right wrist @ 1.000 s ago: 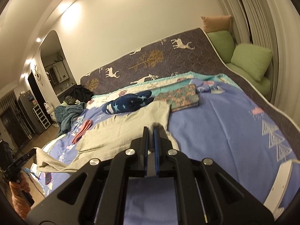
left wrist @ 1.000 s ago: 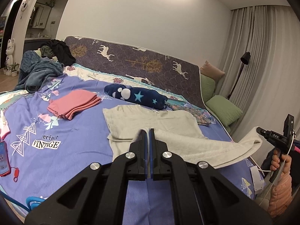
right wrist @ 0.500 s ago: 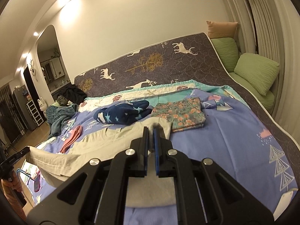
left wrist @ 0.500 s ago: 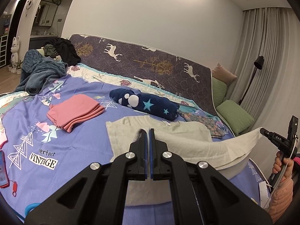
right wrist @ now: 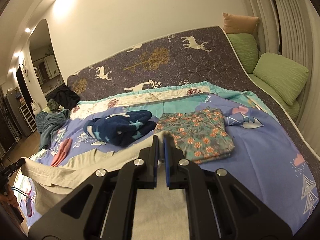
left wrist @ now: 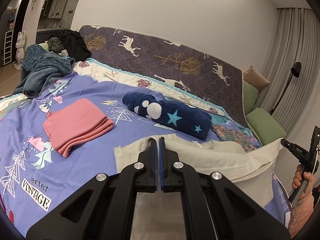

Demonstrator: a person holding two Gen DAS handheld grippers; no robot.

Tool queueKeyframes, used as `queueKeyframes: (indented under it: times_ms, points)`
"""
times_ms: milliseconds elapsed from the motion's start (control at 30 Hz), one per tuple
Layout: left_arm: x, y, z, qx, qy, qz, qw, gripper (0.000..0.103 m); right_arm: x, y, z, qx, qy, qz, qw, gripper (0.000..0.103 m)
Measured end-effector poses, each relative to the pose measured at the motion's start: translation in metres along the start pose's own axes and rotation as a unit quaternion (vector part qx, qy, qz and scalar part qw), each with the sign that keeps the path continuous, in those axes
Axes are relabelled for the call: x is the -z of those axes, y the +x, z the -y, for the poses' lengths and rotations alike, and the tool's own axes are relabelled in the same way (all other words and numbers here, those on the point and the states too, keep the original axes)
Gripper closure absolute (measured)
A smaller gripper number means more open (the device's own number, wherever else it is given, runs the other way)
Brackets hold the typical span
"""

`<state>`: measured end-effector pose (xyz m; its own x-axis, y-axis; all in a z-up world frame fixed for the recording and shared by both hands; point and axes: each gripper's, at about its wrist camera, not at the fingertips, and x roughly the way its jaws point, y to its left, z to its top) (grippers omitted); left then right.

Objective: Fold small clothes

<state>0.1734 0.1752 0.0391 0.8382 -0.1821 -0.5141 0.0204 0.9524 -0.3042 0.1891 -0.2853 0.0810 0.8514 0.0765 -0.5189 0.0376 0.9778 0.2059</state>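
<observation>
A beige garment (left wrist: 208, 156) lies partly on the purple bedspread (left wrist: 80, 156), its near edge lifted and stretched between my two grippers. My left gripper (left wrist: 159, 140) is shut on one corner of it. My right gripper (right wrist: 160, 138) is shut on the other corner; it also shows at the right of the left wrist view (left wrist: 284, 142), held in a hand. The beige garment (right wrist: 84, 166) sags between the grippers in the right wrist view. Its far part rests flat on the bed.
A folded pink garment (left wrist: 76, 124) lies left. A rolled navy star blanket (left wrist: 170, 118) lies behind the beige garment. A folded floral garment (right wrist: 196, 134) lies right. A teal blanket heap (left wrist: 42, 70) and dark clothes sit far left. Green cushions (right wrist: 280, 78) line the right side.
Both grippers have lifted the garment's near edge and carried it forward over the bed; more cloth now hangs raised and the far clothes look closer.
</observation>
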Motion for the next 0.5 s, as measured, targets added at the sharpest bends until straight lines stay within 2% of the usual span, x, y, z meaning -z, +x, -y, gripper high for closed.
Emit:
queueKeyframes:
  times_ms: [133, 200, 267, 300, 333, 367, 400, 433, 500]
  points:
    - [-0.002, 0.057, -0.013, -0.023, -0.020, -0.025, 0.9992, 0.101, -0.002, 0.055, 0.003, 0.023, 0.000, -0.026, 0.999, 0.098]
    - [0.003, 0.085, -0.021, -0.048, -0.027, -0.043, 0.9975, 0.100, 0.004, 0.086, 0.007, 0.040, 0.002, -0.051, 0.998, 0.097]
    - [0.013, 0.113, -0.032, -0.079, -0.031, -0.070, 0.9939, 0.092, 0.016, 0.121, 0.012, 0.054, -0.003, -0.087, 0.995, 0.092]
    - [0.018, 0.121, -0.037, -0.087, -0.037, -0.083, 0.9920, 0.081, 0.022, 0.133, 0.014, 0.065, -0.007, -0.100, 0.993, 0.088]
    - [0.022, 0.124, -0.042, -0.088, -0.043, -0.091, 0.9911, 0.074, 0.030, 0.140, 0.018, 0.071, -0.009, -0.111, 0.991, 0.087]
    - [0.026, 0.124, -0.047, -0.083, -0.046, -0.092, 0.9912, 0.072, 0.035, 0.142, 0.020, 0.069, -0.010, -0.114, 0.991, 0.086]
    - [0.028, 0.119, -0.049, -0.080, -0.044, -0.089, 0.9918, 0.069, 0.039, 0.141, 0.023, 0.063, -0.014, -0.113, 0.992, 0.081]
    - [0.028, 0.113, -0.049, -0.080, -0.035, -0.082, 0.9928, 0.069, 0.041, 0.138, 0.025, 0.060, -0.019, -0.111, 0.992, 0.075]
    - [0.029, 0.104, -0.045, -0.075, -0.014, -0.073, 0.9944, 0.068, 0.043, 0.129, 0.029, 0.059, -0.037, -0.102, 0.992, 0.072]
